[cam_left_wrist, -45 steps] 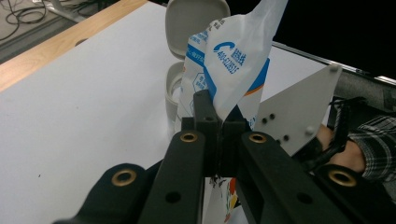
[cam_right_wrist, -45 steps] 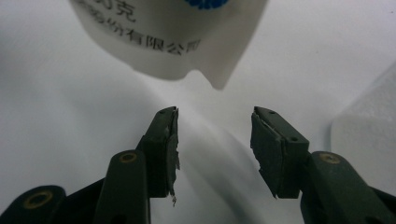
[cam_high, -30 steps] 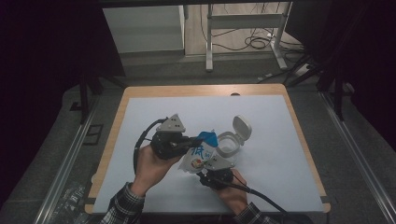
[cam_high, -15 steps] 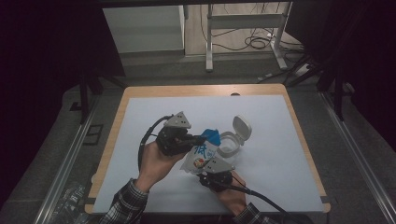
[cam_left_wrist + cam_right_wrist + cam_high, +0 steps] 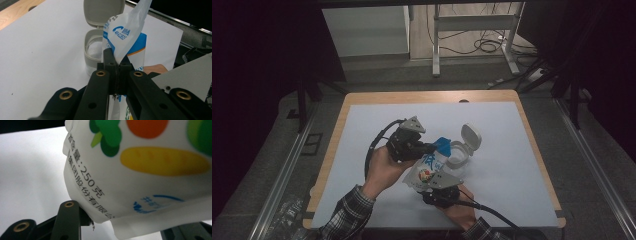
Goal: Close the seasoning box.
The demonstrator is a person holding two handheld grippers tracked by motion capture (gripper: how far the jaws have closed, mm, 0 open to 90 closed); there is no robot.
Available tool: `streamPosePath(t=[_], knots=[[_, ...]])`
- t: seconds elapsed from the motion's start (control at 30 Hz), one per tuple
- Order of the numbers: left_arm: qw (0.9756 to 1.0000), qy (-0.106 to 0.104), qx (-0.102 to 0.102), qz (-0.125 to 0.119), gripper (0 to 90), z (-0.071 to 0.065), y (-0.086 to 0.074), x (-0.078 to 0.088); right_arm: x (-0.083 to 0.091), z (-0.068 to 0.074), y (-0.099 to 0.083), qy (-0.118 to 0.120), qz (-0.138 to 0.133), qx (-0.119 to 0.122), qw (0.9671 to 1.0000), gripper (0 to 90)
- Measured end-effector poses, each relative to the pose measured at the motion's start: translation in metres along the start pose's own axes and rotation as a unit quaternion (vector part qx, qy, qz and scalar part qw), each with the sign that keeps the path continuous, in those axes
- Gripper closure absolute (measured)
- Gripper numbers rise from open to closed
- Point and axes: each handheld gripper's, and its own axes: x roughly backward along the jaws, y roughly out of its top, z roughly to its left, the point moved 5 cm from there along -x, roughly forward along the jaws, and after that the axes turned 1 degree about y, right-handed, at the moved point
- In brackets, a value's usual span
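Item: one printed plastic pouch [image 5: 428, 169], held between my two pairs of tongs above the desk [image 5: 522, 165]. My left tongs [image 5: 117, 65] are pressed together on the pouch's upper corner, the thin film rising out from between the tips. My right tongs [image 5: 120, 220] grip the pouch's bottom end; their jaws have just been opening a little, with the pouch between them, one jaw against its lower edge.

Item: one small grey container [image 5: 93, 58], hinged lid [image 5: 103, 11] flipped up, standing just beyond my left tongs and behind the pouch.

Handling note, my judgement: the step appears to be tipping the pouch's contents into the container. I would keep the left pinch firm on the corner, bring the pouch's mouth squarely over the open rim, and lift the bottom end slowly with the right tongs so nothing spills onto the desk.

Count: pouches, one; containers, one; lids, one; tongs, two pairs.
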Motion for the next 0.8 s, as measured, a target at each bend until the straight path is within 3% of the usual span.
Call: streamPosePath(t=[0.37, 0.47, 0.57, 0.6, 0.8], knots=[[0.9995, 0.004, -0.008, 0.032, 89.9, -0.004, 0.011, -0.011, 0.001, 0.001, 0.004, 0.032, -0.012, -0.002, 0.9994, 43.0], [0.9990, 0.012, -0.012, 0.041, 89.9, -0.003, 0.013, -0.013, 0.002, 0.000, 0.006, 0.049, -0.016, -0.022, 0.9984, 43.7], [0.9988, 0.018, -0.013, 0.045, 90.0, 0.000, 0.015, -0.015, 0.001, 0.000, 0.007, 0.043, -0.023, -0.032, 0.9983, 44.6], [0.9986, 0.020, -0.013, 0.047, 89.9, 0.000, 0.016, -0.016, 0.003, -0.002, 0.007, 0.075, -0.020, -0.030, 0.9966, 44.6], [0.9982, 0.024, -0.016, 0.053, 89.9, 0.005, 0.018, -0.022, 0.003, -0.003, 0.009, 0.100, -0.028, -0.067, 0.9923, 44.9]])
